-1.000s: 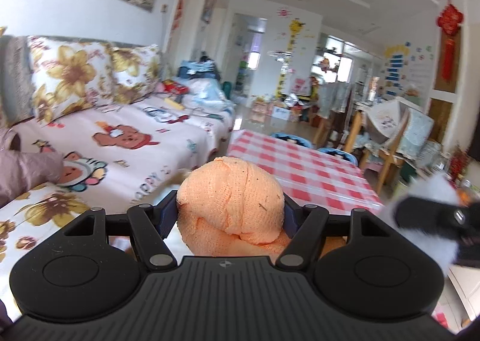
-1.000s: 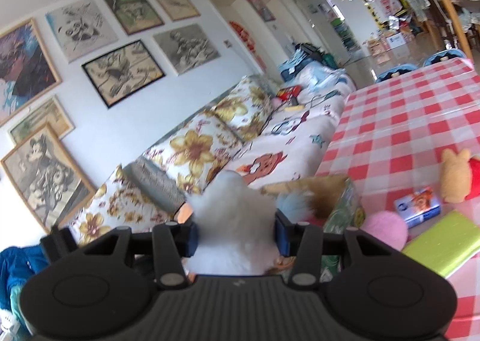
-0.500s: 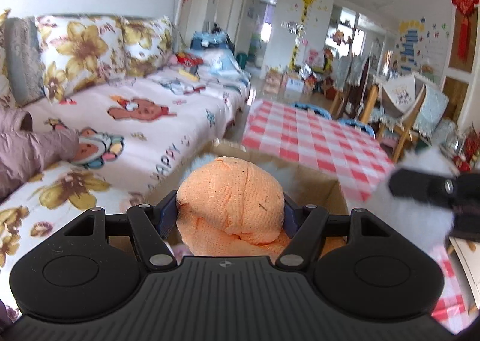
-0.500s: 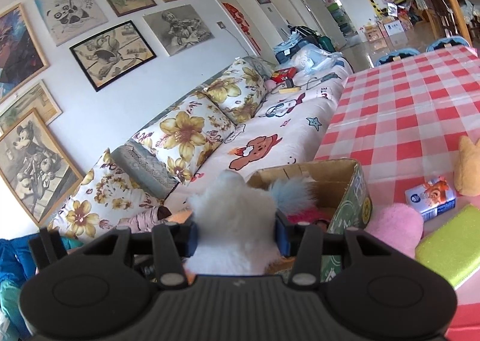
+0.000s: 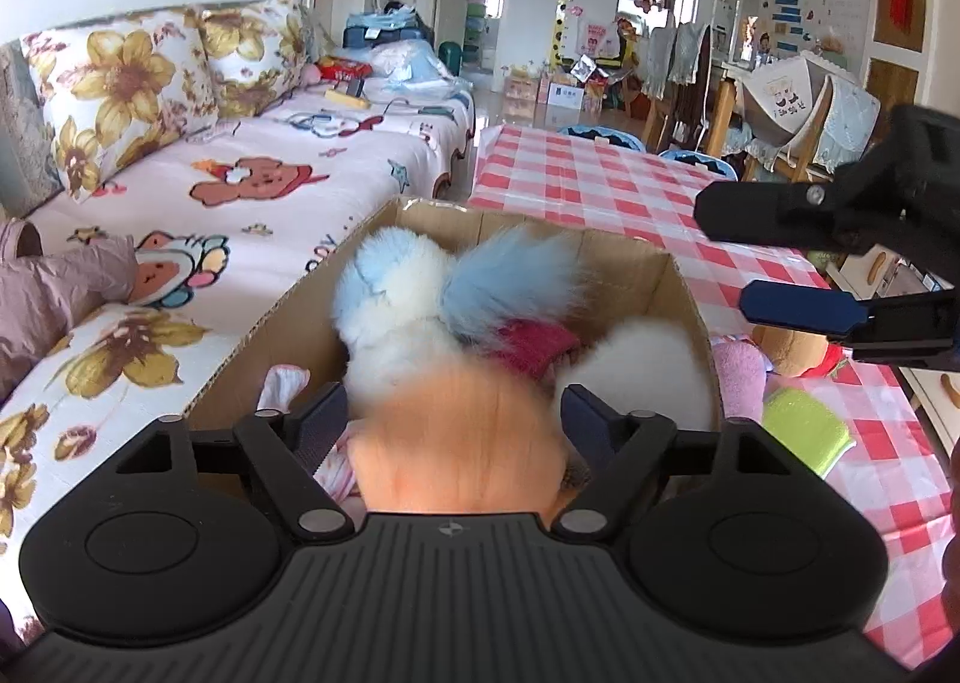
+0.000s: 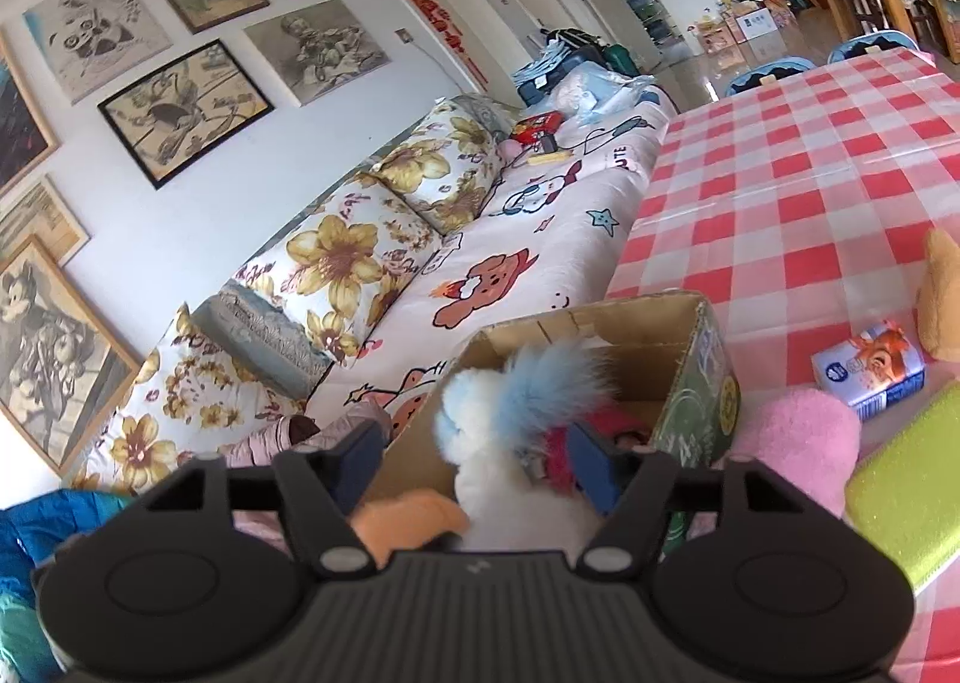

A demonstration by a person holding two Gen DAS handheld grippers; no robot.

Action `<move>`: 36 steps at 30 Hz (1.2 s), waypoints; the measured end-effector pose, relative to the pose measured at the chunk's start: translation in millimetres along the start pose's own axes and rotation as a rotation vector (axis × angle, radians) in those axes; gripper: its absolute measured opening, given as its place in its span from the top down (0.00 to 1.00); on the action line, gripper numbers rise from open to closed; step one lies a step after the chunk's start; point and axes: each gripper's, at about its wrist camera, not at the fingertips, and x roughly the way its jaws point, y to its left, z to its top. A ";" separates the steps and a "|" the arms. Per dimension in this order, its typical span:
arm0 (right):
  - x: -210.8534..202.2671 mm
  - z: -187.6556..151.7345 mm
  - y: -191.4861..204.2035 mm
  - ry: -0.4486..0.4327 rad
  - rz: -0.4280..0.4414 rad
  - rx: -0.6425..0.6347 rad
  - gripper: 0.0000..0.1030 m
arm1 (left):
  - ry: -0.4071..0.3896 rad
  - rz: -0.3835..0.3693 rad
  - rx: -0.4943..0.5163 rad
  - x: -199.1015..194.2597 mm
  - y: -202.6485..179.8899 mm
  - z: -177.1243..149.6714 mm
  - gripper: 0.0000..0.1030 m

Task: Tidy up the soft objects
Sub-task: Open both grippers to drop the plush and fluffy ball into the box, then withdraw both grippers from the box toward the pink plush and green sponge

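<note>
A cardboard box (image 5: 678, 287) stands at the near edge of the checked table and holds a blue-and-white furry toy (image 5: 420, 293) and a red soft item (image 5: 534, 344). My left gripper (image 5: 456, 413) is open above the box, and the orange cloth ball (image 5: 462, 455), blurred, is loose between its spread fingers. My right gripper (image 6: 474, 461) is open over the box (image 6: 702, 377); the white fluffy ball (image 5: 648, 371) lies in the box's right side. The right gripper also shows in the left wrist view (image 5: 798, 257).
A pink plush (image 6: 798, 443), a green sponge (image 6: 912, 491), a small blue-and-white carton (image 6: 870, 377) and a yellow-brown plush (image 6: 942, 299) lie on the red checked table (image 6: 810, 173) right of the box. A sofa (image 5: 240, 191) with floral cushions runs along the left.
Both grippers have opened. The orange ball has left the left fingers' grip and drops toward the box. The white fluffy ball has left the right gripper and lies in the box.
</note>
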 end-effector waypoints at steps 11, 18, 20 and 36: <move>-27.4 2.8 -0.3 -0.104 -0.103 -0.074 0.17 | -0.058 0.013 0.002 -6.7 -0.1 0.8 0.03; -35.2 -0.7 -4.8 -0.122 -0.182 -0.133 0.15 | -0.081 0.014 0.019 -5.7 -7.9 -0.7 0.01; -37.6 -1.9 -7.8 -0.122 -0.194 -0.136 0.15 | -0.083 0.015 0.021 -5.3 -10.0 -0.9 0.00; -66.1 -3.3 -28.7 -0.171 -0.285 -0.137 0.14 | -0.105 -0.003 0.031 -7.1 -14.3 -3.3 0.00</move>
